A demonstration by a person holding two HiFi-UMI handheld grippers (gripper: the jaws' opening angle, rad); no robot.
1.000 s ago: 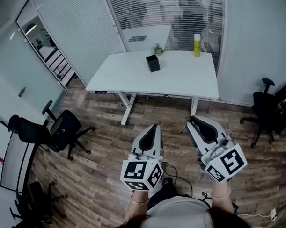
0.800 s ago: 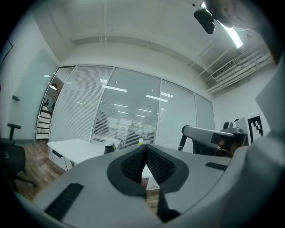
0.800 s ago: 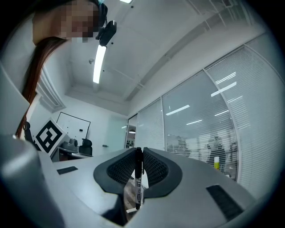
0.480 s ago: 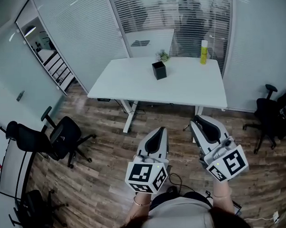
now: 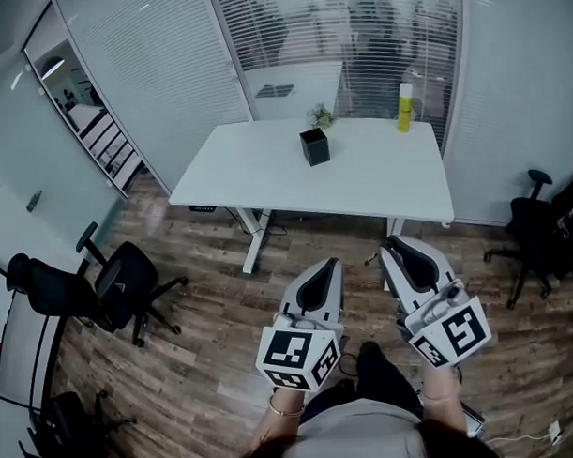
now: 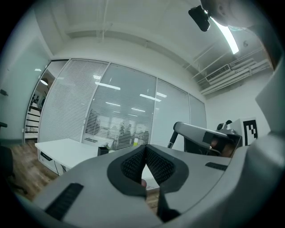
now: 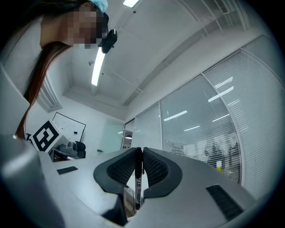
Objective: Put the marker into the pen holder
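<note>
R gripper point(image 7: 139, 149) is clenched on the marker point(image 7: 138, 180). In the right gripper view its 2 ribbed black pads point(image 7: 154, 169) press the barrel from both sides. The marker is a slim black stick w/ a pale band of print along its lower part, lettering too small to read. It stands on end in the grip, top end about level w/ the jaw tips, lower end down in the throat of the gripper. The head view doesn't show the marker itself.

L gripper point(image 6: 145, 148) is clamped closed w/ nothing held. In the left gripper view its pads meet at the tips, w/ only a narrow wedge of gap lower down.

In the head view both grippers sit side by side, low in front of the person, over the wood-plank floor point(image 5: 206, 348) and well apart from the white table point(image 5: 379, 187).

The pen holder point(image 5: 314, 146) is a small black square cup, upright on the table's far half, roughly mid-width. Just behind it is a small green plant point(image 5: 321, 114). A yellow bottle point(image 5: 405, 107) stands near the table's far R corner.

1 black office chair point(image 5: 115, 281) is on the floor L of the table, and a 2nd chair point(image 5: 529, 229) sits at the R by the wall. Glass partitions point(image 5: 169, 77) w/ blinds close off the room behind the table.
</note>
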